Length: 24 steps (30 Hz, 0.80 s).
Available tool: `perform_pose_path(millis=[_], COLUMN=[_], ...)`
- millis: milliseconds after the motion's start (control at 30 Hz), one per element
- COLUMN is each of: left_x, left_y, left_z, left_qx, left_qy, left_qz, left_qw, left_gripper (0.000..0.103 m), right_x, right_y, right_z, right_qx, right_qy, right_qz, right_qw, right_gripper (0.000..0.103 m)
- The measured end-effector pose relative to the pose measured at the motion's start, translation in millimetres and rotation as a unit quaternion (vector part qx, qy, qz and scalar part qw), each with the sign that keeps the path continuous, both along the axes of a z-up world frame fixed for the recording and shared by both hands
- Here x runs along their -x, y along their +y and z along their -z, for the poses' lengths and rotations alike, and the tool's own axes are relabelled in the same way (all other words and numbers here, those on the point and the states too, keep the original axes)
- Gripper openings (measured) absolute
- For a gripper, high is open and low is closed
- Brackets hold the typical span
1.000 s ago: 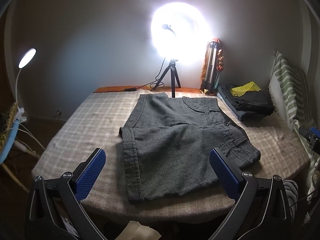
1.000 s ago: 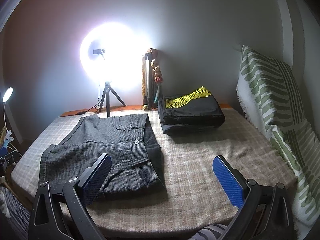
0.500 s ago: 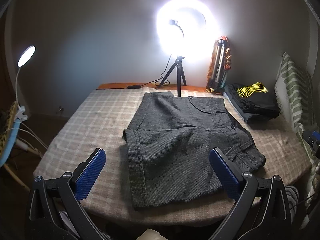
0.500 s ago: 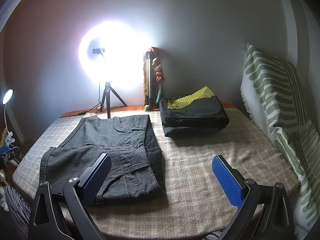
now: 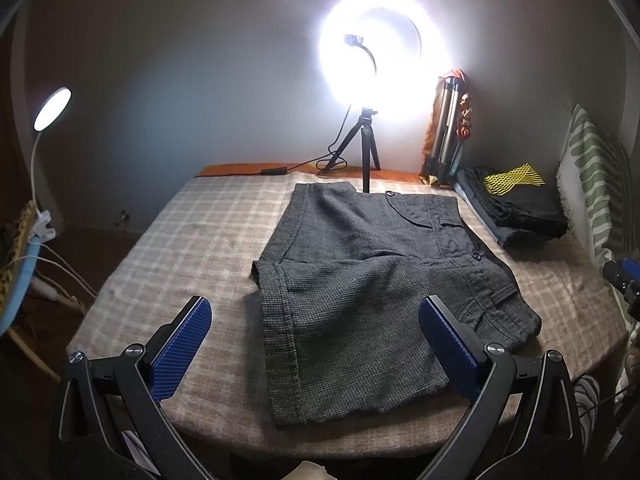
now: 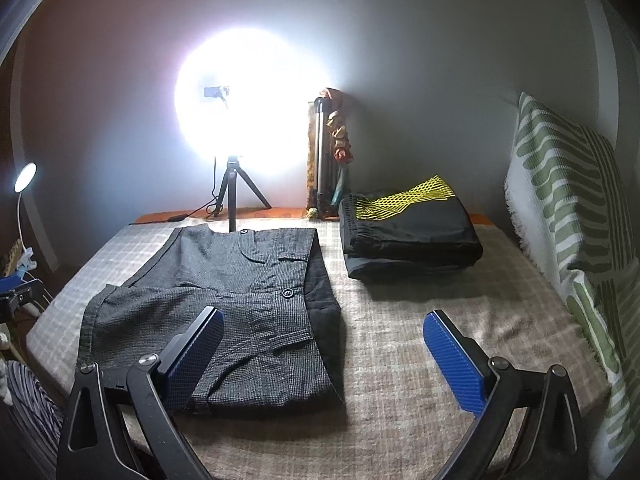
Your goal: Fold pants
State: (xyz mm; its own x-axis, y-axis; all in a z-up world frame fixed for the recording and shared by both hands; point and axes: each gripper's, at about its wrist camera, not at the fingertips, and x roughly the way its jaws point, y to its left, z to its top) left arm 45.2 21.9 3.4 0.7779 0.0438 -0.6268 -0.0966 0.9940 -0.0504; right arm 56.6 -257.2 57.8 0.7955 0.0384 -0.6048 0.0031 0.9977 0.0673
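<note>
While both jaws stand wide apart, empty:
pants (image 5: 372,296): grip near hem corners together.
left gripper (image 5: 316,344), right gripper (image 6: 324,348): lift evenly.

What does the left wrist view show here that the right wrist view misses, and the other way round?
Only left wrist: the pants' left hem edge in full, and the open left gripper.
Only right wrist: the open right gripper and most of the green patterned pillow.
Both: grey pants, folded black clothes, ring light, checked cover.
</note>
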Motion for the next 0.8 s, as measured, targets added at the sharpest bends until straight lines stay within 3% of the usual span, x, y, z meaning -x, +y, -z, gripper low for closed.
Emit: perform_pose_path(millis=[400, 800], left_x=[-18, -22], left_y=[0, 3], left_z=[10, 8], left_qx=[0.01, 0.021], left_qy=[-0.008, -0.024], left_qz=[0.072, 0.141], left_qw=[0.9973, 0.9896], left_gripper=[0.103, 0.103], right_x=[4, 9], right_y=[15, 22], right_z=[-2, -11], right_qx=[0.025, -0.002], right_qy=[0.007, 0.015], right_qz=[0.012, 0.04], right_qw=[1.0, 0.999], right_gripper=[0.099, 0.093])
